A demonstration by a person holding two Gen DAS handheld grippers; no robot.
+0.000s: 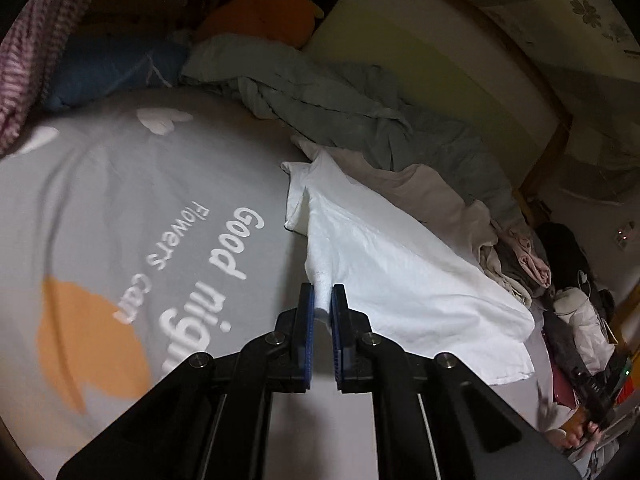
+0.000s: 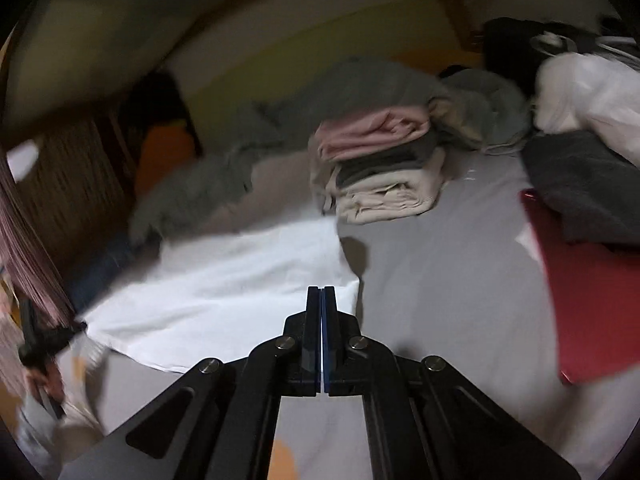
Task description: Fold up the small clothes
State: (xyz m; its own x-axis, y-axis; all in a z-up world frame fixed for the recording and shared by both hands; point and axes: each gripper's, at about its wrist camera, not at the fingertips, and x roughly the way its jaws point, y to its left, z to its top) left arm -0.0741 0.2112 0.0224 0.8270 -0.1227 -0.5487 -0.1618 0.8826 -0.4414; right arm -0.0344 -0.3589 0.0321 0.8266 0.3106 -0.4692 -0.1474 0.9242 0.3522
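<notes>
At the lower centre of the frame the right gripper has its jaws pressed together at the white garment's right corner, below a stack of folded clothes on the grey sheet.

- My right wrist view is smeared by motion: the grey quilt and the orange cushion beyond it are only soft shapes.
- The white garment has no crisp edge there; whether my right gripper pinches its corner, I cannot tell.
- In the left wrist view, the fabric bunched between my left gripper pads hides its own hem.
- The bedsheet lettering is cut off by my gripper's arms.
- The red flat thing lies partly under dark cloth.
- My other hand is tiny at the frame's rim.
</notes>
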